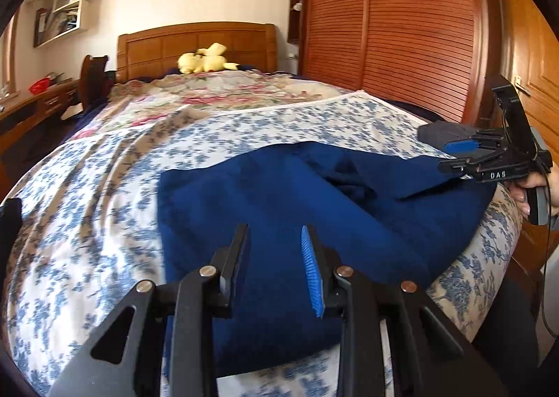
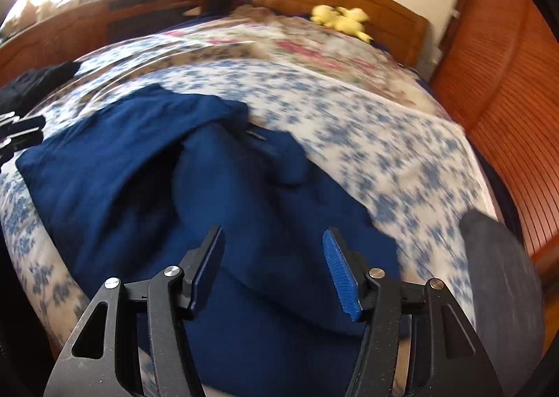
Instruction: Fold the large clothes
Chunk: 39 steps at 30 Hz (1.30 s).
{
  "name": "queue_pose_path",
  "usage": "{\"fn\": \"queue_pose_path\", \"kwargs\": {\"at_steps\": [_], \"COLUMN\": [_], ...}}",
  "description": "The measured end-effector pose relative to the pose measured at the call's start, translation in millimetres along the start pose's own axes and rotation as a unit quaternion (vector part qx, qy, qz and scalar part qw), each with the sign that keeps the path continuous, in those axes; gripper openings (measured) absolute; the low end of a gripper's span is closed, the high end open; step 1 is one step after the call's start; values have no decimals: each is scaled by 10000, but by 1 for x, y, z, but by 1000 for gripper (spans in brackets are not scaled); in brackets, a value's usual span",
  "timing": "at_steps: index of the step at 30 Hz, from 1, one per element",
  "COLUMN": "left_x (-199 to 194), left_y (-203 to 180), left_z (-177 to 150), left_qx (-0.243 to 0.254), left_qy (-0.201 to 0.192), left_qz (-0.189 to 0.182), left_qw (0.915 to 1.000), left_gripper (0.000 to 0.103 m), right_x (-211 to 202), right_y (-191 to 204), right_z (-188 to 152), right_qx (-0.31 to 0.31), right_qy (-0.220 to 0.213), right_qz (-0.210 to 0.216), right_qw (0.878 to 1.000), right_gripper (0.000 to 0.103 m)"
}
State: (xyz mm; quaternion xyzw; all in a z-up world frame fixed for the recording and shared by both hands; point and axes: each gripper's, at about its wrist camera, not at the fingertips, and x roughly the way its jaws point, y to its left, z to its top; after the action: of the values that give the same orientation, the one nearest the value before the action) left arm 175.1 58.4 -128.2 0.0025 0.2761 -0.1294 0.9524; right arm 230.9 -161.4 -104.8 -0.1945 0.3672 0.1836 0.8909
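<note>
Navy cloth, the garment [image 1: 279, 208] lies rumpled on the floral bedspread [image 1: 104, 194] near the foot of the bed, partly folded over itself. The left gripper [image 1: 274, 264] hovers over its near edge, jaws spread and holding nothing. The right gripper [image 2: 274, 264] hangs above the garment's other side, jaws likewise wide apart. A yellow plush [image 1: 206, 61] sits by the headboard [image 1: 195, 44].

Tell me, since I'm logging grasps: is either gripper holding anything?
Nothing. The left gripper and right gripper are open above the garment.
</note>
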Motion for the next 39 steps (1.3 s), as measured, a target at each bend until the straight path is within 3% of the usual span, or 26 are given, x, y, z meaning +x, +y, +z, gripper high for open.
{"fn": "queue_pose_path", "kwargs": {"at_steps": [5, 14, 29, 30, 31, 33, 36, 39], "left_x": [10, 19, 26, 26, 26, 26, 26, 26], "left_y": [-22, -44, -51, -50, -50, -49, -49, -47], "left_z": [0, 0, -3, -3, -3, -3, -3, -2], "left_qx": [222, 371, 431, 424, 424, 428, 414, 388], "left_qy": [47, 73, 200, 205, 210, 215, 208, 201], "left_qz": [-114, -217, -277, -273, -269, -266, -257, -241], "left_qw": [9997, 9990, 9985, 9985, 9985, 9985, 9986, 9988], "left_gripper": [28, 28, 29, 29, 29, 29, 29, 29], "right_x": [-5, -8, 23, 22, 21, 16, 11, 8], "right_y": [-40, -78, -100, -98, -96, -92, -89, -98], "right_z": [-22, -43, -53, -52, -50, -42, -20, 13], "right_qx": [488, 1166, 2005, 1990, 1953, 1770, 1529, 1679], "right_qy": [103, 171, 722, 703, 685, 607, 443, 123], "right_qz": [-186, -300, 247, 336, 474, 589, 663, 729], "right_qw": [9986, 9926, 9767, 9769, 9772, 9806, 9850, 9830], "right_gripper": [60, 60, 59, 46, 27, 5, 3, 3]}}
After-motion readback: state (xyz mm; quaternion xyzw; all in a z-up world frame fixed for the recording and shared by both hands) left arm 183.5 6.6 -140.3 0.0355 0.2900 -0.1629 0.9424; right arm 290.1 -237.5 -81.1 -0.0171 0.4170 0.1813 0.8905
